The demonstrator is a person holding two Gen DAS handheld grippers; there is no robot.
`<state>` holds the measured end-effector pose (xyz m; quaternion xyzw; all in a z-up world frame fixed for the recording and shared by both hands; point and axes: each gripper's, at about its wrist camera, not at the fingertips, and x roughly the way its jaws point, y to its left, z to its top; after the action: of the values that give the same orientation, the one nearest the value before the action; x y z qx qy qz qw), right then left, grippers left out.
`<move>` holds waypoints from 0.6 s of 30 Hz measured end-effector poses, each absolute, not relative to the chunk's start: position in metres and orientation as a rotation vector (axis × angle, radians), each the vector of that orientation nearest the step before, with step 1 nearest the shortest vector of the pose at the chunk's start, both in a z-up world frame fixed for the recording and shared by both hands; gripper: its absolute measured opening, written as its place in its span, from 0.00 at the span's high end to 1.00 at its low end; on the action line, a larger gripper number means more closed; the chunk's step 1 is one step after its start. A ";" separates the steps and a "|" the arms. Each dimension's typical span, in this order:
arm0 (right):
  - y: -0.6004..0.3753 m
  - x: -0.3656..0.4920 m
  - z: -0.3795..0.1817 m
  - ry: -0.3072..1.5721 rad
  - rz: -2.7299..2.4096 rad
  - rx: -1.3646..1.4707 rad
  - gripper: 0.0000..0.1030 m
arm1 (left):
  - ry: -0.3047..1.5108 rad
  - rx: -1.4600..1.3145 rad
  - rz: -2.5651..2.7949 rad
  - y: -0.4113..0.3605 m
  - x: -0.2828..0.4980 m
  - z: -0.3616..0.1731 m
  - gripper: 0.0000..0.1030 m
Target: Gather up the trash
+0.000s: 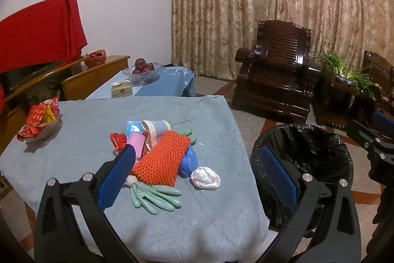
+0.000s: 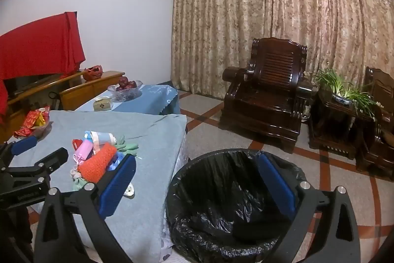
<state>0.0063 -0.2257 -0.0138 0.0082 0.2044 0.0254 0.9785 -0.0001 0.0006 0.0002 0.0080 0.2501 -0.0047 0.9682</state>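
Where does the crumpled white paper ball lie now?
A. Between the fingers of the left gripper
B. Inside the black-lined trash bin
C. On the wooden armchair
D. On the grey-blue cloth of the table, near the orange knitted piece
D: the white paper ball rests on the table cloth, beside the orange knitted piece, apart from the trash bin.

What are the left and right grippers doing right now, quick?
Left gripper: open, holding nothing, above the trash pile.
Right gripper: open, holding nothing, by the trash bin.
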 end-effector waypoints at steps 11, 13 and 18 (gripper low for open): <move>-0.225 0.005 -0.013 0.407 0.053 0.017 0.06 | 0.500 0.026 -0.008 0.000 0.000 0.000 0.05; -0.225 0.006 -0.014 0.409 0.053 0.018 0.06 | 0.500 0.026 -0.006 0.000 0.000 0.000 0.05; -0.224 0.006 -0.013 0.410 0.051 0.016 0.06 | 0.499 0.025 -0.007 0.000 0.000 0.000 0.05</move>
<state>0.0062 -0.2244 -0.0134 0.0082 0.2033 0.0255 0.9787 -0.0004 -0.0001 0.0002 0.0125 0.2471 -0.0034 0.9689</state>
